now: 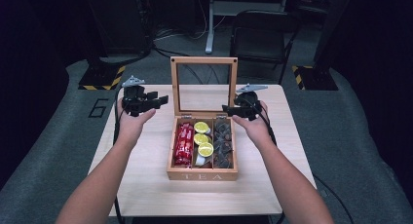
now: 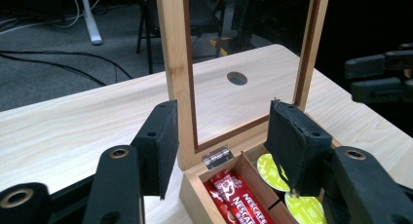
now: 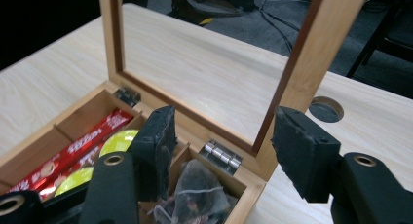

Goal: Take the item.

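Observation:
A wooden tea box (image 1: 202, 175) sits mid-table with its glass-paned lid (image 1: 203, 60) standing upright. Inside are red sachets (image 1: 184, 143), yellow-green capsules (image 1: 205, 149) and dark tea bags (image 1: 223, 141). My left gripper (image 1: 163, 101) hovers just left of the lid's left post, open, with nothing between its pads. In the left gripper view its jaws (image 2: 221, 121) frame that post (image 2: 178, 63) from a short way off. My right gripper (image 1: 228, 108) is by the lid's right post, open and empty. Its own view (image 3: 224, 126) looks over the hinge (image 3: 221, 155) and tea bags (image 3: 199, 190).
The light wooden table (image 1: 146, 185) has a round cable hole (image 3: 325, 109) behind the box on the right. A black chair (image 1: 260, 34) and a desk leg (image 1: 210, 24) stand on the floor beyond the table's far edge.

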Action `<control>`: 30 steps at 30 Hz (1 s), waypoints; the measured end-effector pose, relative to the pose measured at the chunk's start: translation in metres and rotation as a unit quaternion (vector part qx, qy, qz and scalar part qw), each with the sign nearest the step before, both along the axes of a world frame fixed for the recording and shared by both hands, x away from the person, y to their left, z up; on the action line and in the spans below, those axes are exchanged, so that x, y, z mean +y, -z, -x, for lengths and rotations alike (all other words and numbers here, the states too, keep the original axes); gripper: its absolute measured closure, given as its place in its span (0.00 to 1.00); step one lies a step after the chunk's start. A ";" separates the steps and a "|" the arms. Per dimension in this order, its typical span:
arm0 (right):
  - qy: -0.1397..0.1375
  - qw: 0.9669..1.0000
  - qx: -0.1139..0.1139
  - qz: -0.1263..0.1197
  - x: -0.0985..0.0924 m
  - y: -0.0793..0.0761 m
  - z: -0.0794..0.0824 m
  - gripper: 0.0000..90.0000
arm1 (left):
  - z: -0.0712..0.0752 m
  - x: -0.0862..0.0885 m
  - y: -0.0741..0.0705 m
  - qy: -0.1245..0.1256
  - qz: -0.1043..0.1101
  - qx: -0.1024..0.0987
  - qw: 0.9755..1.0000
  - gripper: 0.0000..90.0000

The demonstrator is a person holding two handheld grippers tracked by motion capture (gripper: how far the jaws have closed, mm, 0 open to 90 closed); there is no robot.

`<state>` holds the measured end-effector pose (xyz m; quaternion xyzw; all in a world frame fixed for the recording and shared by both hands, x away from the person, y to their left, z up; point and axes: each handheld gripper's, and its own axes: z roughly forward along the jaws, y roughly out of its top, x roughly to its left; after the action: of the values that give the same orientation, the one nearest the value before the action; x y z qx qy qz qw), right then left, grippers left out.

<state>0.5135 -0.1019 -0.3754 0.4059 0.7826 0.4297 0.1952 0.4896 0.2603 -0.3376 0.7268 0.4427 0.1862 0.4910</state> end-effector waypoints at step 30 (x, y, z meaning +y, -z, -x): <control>-0.079 0.997 -0.003 0.023 0.030 0.026 0.054 0.41 | 0.008 0.002 0.000 0.010 -0.010 -0.006 1.000 0.45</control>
<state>0.4593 -0.0722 -0.4010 0.3366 0.8212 0.4273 0.1723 0.4813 0.2620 -0.3378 0.7349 0.4309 0.1903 0.4878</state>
